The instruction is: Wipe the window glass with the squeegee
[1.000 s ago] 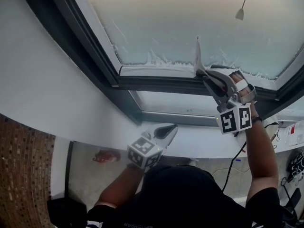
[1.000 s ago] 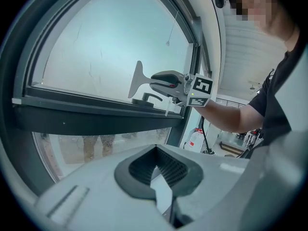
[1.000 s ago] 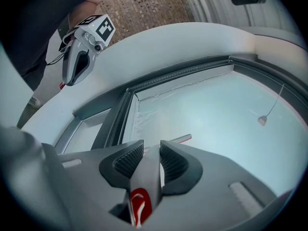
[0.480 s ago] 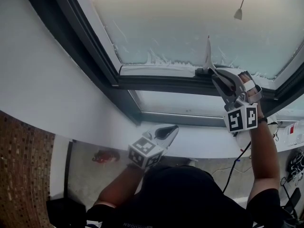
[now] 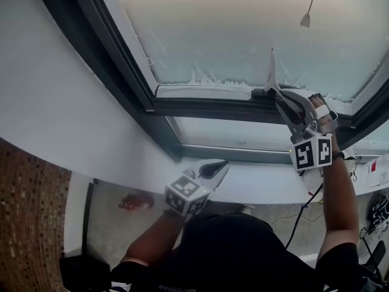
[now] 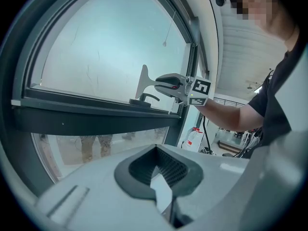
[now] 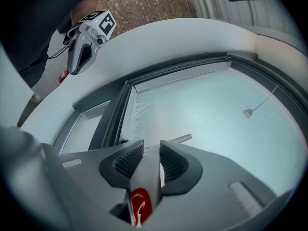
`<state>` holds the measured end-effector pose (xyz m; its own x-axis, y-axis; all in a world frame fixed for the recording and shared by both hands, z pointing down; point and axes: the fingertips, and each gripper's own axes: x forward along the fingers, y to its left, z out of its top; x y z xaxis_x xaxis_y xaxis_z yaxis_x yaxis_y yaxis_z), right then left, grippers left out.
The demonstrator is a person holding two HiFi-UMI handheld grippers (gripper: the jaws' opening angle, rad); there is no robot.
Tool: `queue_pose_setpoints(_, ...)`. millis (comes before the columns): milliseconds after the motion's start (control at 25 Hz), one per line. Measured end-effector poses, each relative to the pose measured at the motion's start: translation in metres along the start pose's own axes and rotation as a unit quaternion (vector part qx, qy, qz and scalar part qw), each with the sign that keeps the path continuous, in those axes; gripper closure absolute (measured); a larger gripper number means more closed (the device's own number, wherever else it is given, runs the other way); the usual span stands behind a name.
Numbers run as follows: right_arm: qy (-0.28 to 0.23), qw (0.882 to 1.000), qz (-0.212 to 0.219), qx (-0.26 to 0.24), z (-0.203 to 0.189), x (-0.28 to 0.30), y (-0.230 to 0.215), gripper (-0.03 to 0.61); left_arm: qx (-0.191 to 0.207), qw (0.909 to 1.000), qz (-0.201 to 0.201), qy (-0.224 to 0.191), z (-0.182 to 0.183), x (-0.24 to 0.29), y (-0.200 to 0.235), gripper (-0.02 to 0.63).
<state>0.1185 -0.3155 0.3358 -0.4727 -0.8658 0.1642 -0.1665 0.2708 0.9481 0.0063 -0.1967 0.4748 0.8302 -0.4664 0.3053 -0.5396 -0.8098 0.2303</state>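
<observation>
The squeegee (image 5: pixel 271 72) stands with its pale blade edge-on against the lower edge of the frosted window glass (image 5: pixel 243 23). My right gripper (image 5: pixel 281 100) is shut on its grey handle, which shows a red mark (image 7: pixel 139 203) between the pads in the right gripper view; the blade tip (image 7: pixel 181 139) pokes out past the jaws. In the left gripper view the squeegee (image 6: pixel 143 82) rests on the glass above the dark frame. My left gripper (image 5: pixel 216 168) hangs low near the white sill with its jaws together (image 6: pixel 161 184), away from the glass.
A dark window frame (image 5: pixel 200 108) runs under the glass, with a dark latch handle (image 6: pixel 143 99) on it beside the squeegee. A blind cord pull (image 5: pixel 306 19) hangs over the pane. A smaller pane (image 5: pixel 225 132) lies below. A white bottle (image 6: pixel 195 137) and cables lie to the right.
My right gripper has slid the squeegee to the right along the lower edge of the glass. The left gripper has stayed where it was.
</observation>
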Motion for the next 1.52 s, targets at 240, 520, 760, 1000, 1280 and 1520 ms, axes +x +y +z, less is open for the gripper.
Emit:
queue_pose_setpoints(240,-0.041,0.999,-0.005,-0.001,0.042,0.008,-0.008,0.451,0.001,0.9999,0.010,-0.004,0.003,-0.010,0.010,0.614)
queue_pose_setpoints(520,-0.109,0.994,-0.013,0.001,0.114,0.036,-0.025,0.451,0.007,0.9989,0.043,-0.020,0.018,-0.039,0.034,0.614)
queue_pose_setpoints(760,-0.153,0.988,-0.009,-0.005,0.175,0.074,-0.035,0.451,0.004,0.9964,0.076,-0.039,0.035,-0.068,0.054,0.614)
queue_pose_setpoints(1000,-0.187,0.982,-0.001,-0.019,0.231,0.119,-0.038,0.451,-0.001,0.9945,0.095,-0.045,0.022,-0.088,0.071,0.614)
queue_pose_setpoints(1280,-0.201,0.979,0.008,-0.026,0.265,0.153,-0.050,0.451,-0.007,0.9934,0.100,-0.055,0.016,-0.100,0.081,0.614)
queue_pose_setpoints(1520,-0.204,0.978,0.013,-0.028,0.272,0.161,-0.055,0.451,-0.003,0.9932,0.105,-0.050,0.022,-0.107,0.090,0.614)
